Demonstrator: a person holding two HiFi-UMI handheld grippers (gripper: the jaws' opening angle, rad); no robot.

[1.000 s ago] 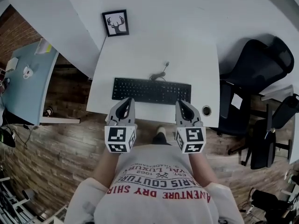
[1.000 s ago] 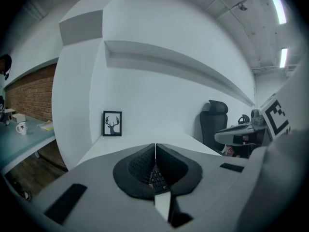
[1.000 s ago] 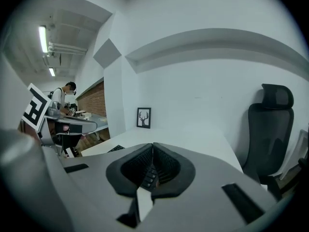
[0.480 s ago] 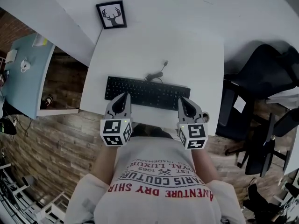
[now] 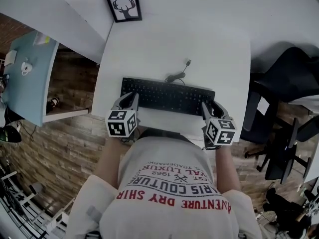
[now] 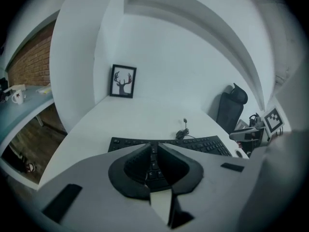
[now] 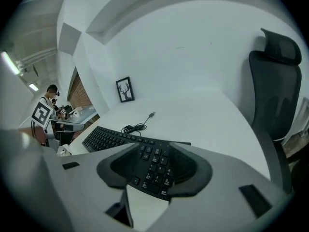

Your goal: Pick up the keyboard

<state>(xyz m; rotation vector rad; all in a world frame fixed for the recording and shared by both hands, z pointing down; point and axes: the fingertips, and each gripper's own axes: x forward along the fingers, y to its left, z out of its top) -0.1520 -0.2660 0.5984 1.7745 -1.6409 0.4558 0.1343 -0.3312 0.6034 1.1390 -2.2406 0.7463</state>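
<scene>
A black keyboard [image 5: 167, 96] lies across the near part of the white desk [image 5: 174, 44], its cable coiled behind it. My left gripper [image 5: 130, 99] is at the keyboard's left end with its jaws shut and nothing between them; in the left gripper view the keyboard [image 6: 203, 145] shows just past the closed tips of the left gripper [image 6: 153, 143]. My right gripper [image 5: 209, 106] is at the right end. Its jaws have just been opening, and in the right gripper view the keyboard [image 7: 104, 138] has its number pad in the gap of the right gripper [image 7: 153, 148], untouched by the pads.
A framed deer picture [image 5: 123, 6] leans on the wall at the desk's far left corner. The coiled cable [image 5: 177, 76] lies behind the keyboard. Black office chairs [image 5: 289, 78] stand to the right, a light blue desk [image 5: 25, 78] to the left.
Both grippers have come down and forward to the keyboard's two ends. The right jaws have spread apart; the left jaws stay shut.
</scene>
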